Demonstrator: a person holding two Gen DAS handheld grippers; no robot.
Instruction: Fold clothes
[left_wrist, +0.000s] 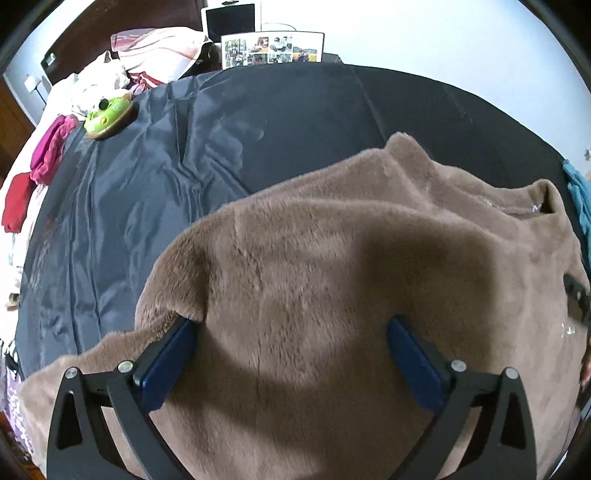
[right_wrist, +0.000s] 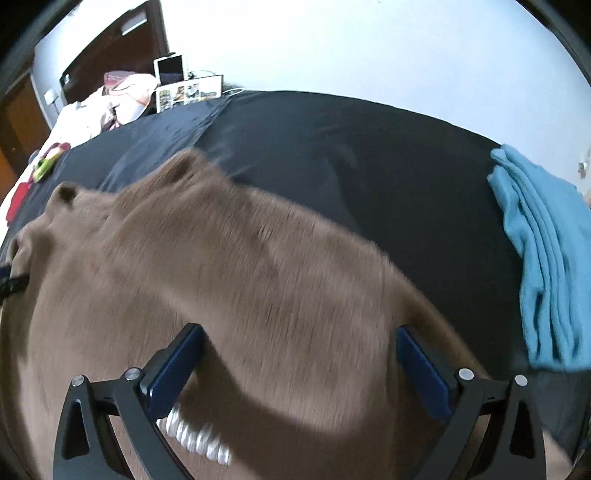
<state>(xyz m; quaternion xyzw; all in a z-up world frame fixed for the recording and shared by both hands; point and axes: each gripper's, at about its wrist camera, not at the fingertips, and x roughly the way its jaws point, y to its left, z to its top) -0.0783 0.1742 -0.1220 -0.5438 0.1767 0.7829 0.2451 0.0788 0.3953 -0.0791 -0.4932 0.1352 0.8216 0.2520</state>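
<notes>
Brown plush is filling the near half of both views: a fleece (left_wrist: 332, 277) is lying spread on the dark sheet (left_wrist: 155, 192) that is covering the bed, reaching from the near edge toward the middle; its far edge is rising into two small humps in the left wrist view, and a white ribbed trim (right_wrist: 195, 435) is showing at its near edge in the right wrist view, though blur is hiding the detail there.

Along the sheet's left edge, a red cloth (left_wrist: 16, 203) and a pink cloth (left_wrist: 50, 147) are lying bunched just off the sheet; a green toy (left_wrist: 107, 116) is sitting at the far left corner, with a heap of pale bedding (left_wrist: 147, 55) behind it; a photo board (left_wrist: 271, 48) is standing at the far edge.

The left gripper (left_wrist: 291, 332) is hanging over the fleece with its blue pads (left_wrist: 173, 354) spread wide apart; the left pad is touching a fold of the plush, nothing is being pinched; the right gripper (right_wrist: 299, 343) is likewise standing wide open above the fleece, gripping nothing.

At the sheet's right edge, a blue garment (right_wrist: 546, 258) is lying folded, apart from the fleece.
</notes>
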